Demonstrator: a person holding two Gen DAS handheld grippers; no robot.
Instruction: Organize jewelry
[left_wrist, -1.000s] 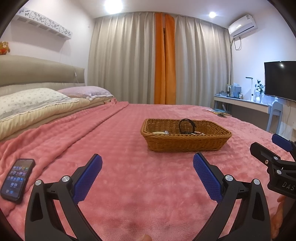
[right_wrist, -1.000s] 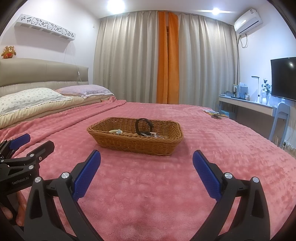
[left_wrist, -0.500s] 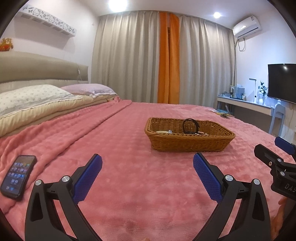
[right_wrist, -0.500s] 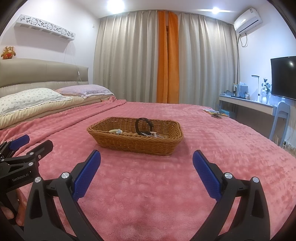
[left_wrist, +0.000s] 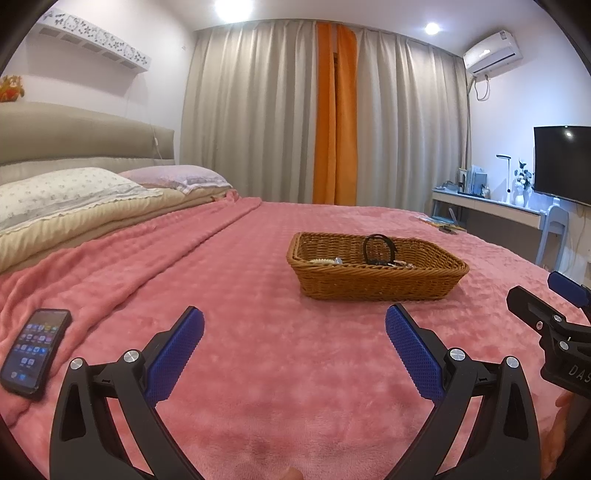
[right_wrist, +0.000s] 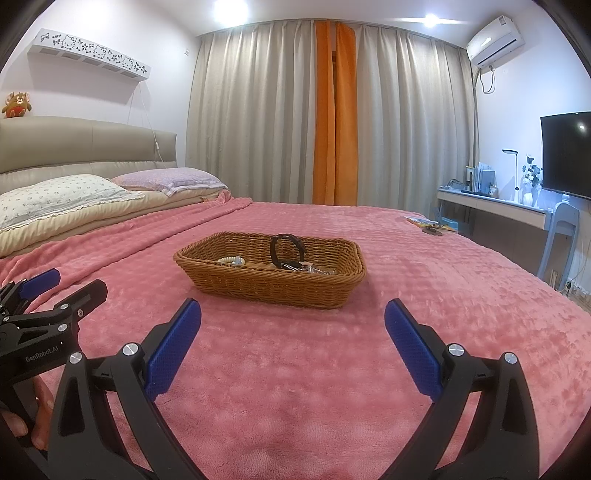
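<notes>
Both tongs, left (left_wrist: 294, 343) and right (right_wrist: 293, 336), gape empty; ahead, the basket (right_wrist: 271, 284) rim half-hides small jewelry (right_wrist: 231, 260), now slightly nearer.

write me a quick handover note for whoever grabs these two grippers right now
Left gripper: open, empty, above the pink blanket, short of the basket.
Right gripper: open, empty, also short of it.
Wicker basket sits mid-bed; inside are a black band standing upright, a pale beaded piece and some small metallic bits.
A phone lies on the blanket to the left.
Done: nothing gripped yet.
Left: reach into the basket and sort the jewelry.
</notes>
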